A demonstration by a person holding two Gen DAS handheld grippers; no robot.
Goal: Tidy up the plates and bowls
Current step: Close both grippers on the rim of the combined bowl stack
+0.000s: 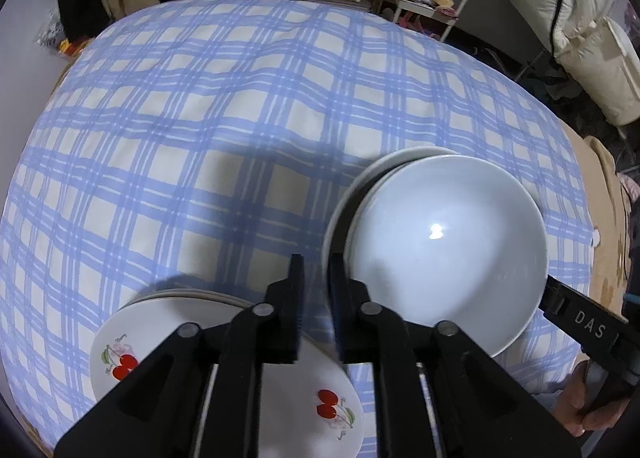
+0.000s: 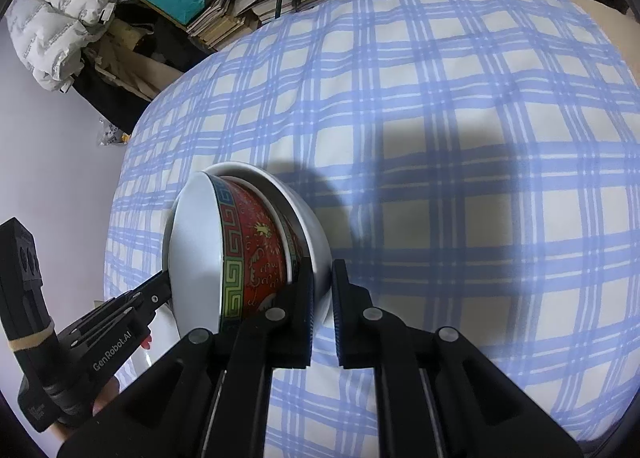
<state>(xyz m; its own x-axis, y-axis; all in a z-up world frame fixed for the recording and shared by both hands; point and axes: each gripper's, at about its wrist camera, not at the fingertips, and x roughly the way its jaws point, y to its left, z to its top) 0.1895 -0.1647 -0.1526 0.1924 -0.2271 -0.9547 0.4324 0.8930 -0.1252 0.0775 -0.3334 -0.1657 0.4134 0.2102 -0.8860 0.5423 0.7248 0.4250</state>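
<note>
The checked cloth [image 1: 200, 118] over the counter fills the ground beyond both sets of jaws. The nested bowls [image 1: 448, 238] are lifted and tipped on edge above it, just ahead and to the right of the left gripper [image 1: 316, 270]. In its own view the right gripper [image 2: 323, 278] has its jaws closed on the outer bowl's rim, with the stack leaning off to their left. These bowls look glazed and hard. I judge them stiff, slick, breakable, and fairly heavy as a stack, so a thin rim pinch could let them swing or slide against each other. A hold on opposite rims, kept close to level, should be safer. The red bowl [image 2: 256, 250] sits between two white ones and could slip out if the stack tips further. Cherry-print plates [image 1: 132, 338] lie stacked under and to the left of the left jaws, which hide much of them. The left jaws stand at a narrow gap right at the bowls' near rim. I cannot tell whether they pinch it or only touch it, as the rim blurs there. The number of bowls and of plates is also unclear.
</note>
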